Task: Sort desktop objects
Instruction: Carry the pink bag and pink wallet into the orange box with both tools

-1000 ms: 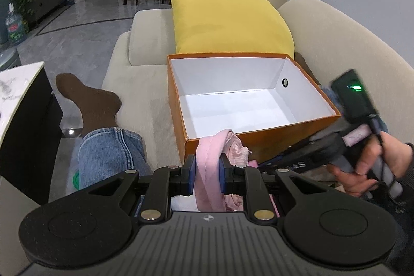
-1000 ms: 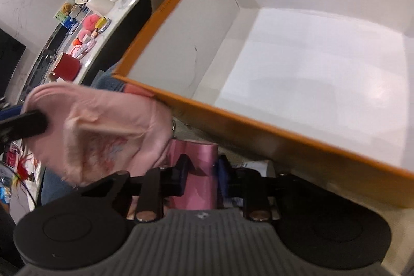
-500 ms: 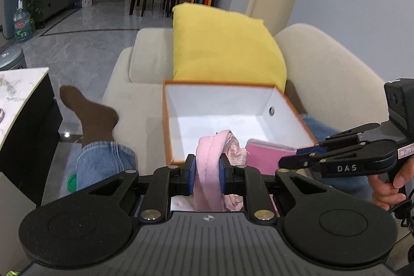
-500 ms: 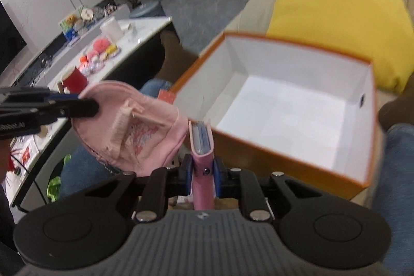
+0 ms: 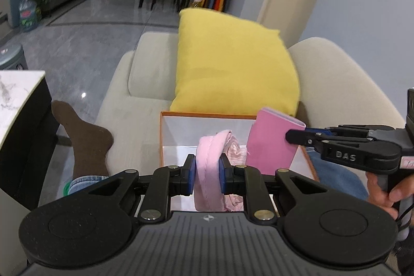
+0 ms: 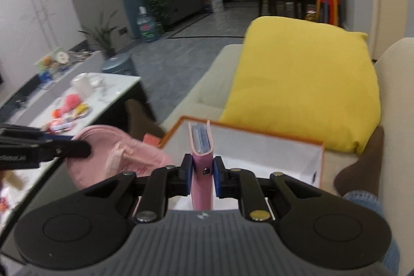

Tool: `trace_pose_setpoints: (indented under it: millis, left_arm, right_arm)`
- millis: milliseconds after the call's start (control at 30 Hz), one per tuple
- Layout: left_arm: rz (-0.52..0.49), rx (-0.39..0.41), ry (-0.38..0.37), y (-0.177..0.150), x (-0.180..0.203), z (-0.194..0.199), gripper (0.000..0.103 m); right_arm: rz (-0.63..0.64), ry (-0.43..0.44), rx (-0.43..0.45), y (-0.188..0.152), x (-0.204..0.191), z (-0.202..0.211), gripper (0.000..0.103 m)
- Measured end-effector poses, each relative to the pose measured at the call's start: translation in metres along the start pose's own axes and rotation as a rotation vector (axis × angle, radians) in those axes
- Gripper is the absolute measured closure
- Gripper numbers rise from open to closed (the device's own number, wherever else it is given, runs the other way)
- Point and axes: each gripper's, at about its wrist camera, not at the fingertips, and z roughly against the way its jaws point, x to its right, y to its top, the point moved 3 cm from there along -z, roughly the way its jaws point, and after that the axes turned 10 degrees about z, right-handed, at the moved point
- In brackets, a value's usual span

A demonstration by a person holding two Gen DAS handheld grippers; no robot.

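My left gripper (image 5: pixel 207 171) is shut on a soft pink fabric pouch (image 5: pixel 211 159), held above the near edge of an open orange box with a white inside (image 5: pixel 207 129). The pouch also shows in the right wrist view (image 6: pixel 121 146), to the left of the box (image 6: pixel 258 144). My right gripper (image 6: pixel 202 171) is shut on a pink card wallet (image 6: pixel 201 154), held upright over the box. In the left wrist view the wallet (image 5: pixel 271 144) hangs over the box's right side, pinched by the right gripper (image 5: pixel 297 136).
The box lies on a beige sofa (image 5: pixel 336 84) in front of a yellow pillow (image 5: pixel 233 69). A person's brown-socked feet (image 5: pixel 85 139) and jeans flank it. A marble table (image 6: pixel 85 100) with toys and a mug stands at left.
Both grippers have risen and pulled back from the box, so it looks smaller and lower. The right gripper has brought the pink wallet up over the box. Both holds are unchanged.
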Motion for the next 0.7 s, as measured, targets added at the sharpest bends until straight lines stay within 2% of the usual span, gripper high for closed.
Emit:
trace_pose_setpoints:
  millis: [100,267,367,433,633,700]
  left_arm:
    - [0.027,-0.055,0.046,0.007,-0.004,-0.038,0.083]
    - [0.059,-0.121,0.112,0.004,-0.011,-0.094,0.083]
    - [0.073,-0.151,0.101,-0.003,-0.012,-0.114,0.083]
    - [0.086,-0.169,0.092,-0.006,-0.011,-0.123,0.083]
    - [0.103,-0.188,0.086,-0.017,-0.005,-0.142,0.083]
    - [0.113,-0.187,0.073,-0.017,-0.003,-0.145,0.083]
  right_arm:
    - [0.012,-0.07,-0.017,0.001,0.014,-0.03,0.086]
    - [0.028,-0.138,-0.03,-0.007,0.027,-0.08,0.086]
    - [0.007,-0.156,-0.048,-0.017,0.033,-0.105,0.086]
    - [-0.002,-0.137,-0.043,-0.024,0.033,-0.112,0.086]
    - [0.055,-0.149,-0.078,-0.047,0.028,-0.119,0.086]
    - [0.054,-0.134,-0.066,-0.049,0.029,-0.112,0.086]
